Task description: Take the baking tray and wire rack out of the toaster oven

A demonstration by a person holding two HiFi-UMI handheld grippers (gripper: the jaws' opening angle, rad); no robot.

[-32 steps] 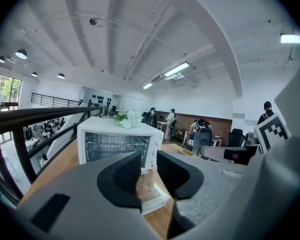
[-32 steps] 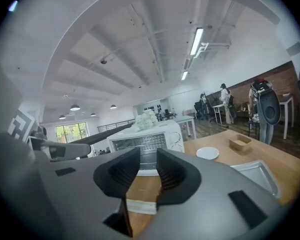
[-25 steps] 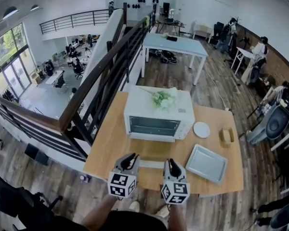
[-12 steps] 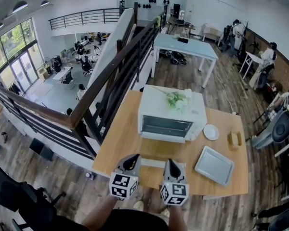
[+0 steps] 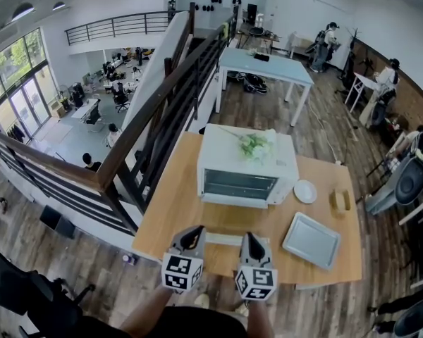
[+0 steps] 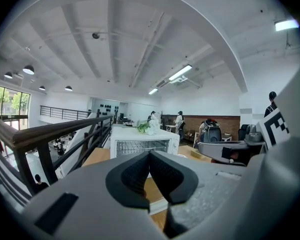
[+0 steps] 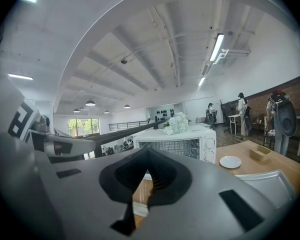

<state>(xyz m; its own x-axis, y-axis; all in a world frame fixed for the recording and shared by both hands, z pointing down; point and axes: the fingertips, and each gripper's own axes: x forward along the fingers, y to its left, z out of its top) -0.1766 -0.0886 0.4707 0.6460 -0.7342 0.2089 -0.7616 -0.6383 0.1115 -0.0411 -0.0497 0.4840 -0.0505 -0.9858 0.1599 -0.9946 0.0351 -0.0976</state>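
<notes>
Head view | toaster oven [image 5: 243,173] set far on table [image 5: 178,206] | baking tray [image 5: 311,240] laid near-right | left gripper [image 5: 191,232], right gripper [image 5: 251,238]: jaws pressed together, nothing held | marker cubes [image 5: 181,271]: black square codes shown

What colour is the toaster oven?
The oven is white; the head view shows it best.

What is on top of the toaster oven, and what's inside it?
On top of the toaster oven lie white flowers with green leaves. Through its front, wire bars show inside; anything beneath them is hidden.
</notes>
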